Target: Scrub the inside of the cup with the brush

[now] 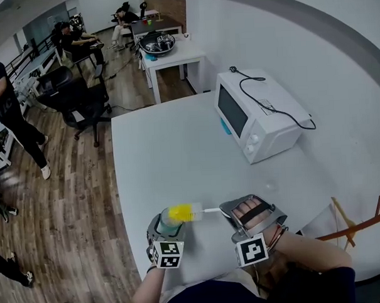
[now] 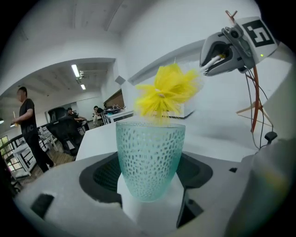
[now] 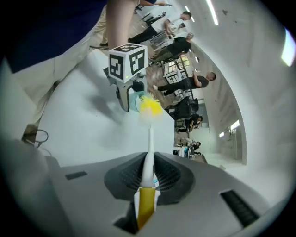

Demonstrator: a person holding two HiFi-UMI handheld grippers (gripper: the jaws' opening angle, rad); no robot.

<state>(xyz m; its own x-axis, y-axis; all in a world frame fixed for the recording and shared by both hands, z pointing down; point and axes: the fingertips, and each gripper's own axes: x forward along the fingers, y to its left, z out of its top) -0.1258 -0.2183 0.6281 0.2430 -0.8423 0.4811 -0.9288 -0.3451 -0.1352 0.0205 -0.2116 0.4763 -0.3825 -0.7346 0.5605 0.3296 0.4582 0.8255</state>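
My left gripper (image 1: 163,225) is shut on a pale green dimpled cup (image 2: 150,159), held with its mouth toward the right gripper. The right gripper (image 1: 233,210) is shut on the white and yellow handle of a brush (image 3: 147,166). The brush's yellow bristle head (image 2: 167,95) hangs just outside the cup's rim, blurred. In the head view the yellow head (image 1: 181,212) sits at the cup's mouth (image 1: 168,219), low over the white table (image 1: 177,154). From the right gripper view the head (image 3: 150,107) covers most of the cup (image 3: 135,101).
A white microwave (image 1: 254,113) with a black cord stands on the table at the back right against the wall. A second white table (image 1: 173,54) with a dark bowl stands beyond. People and black office chairs (image 1: 74,96) fill the wooden floor at left.
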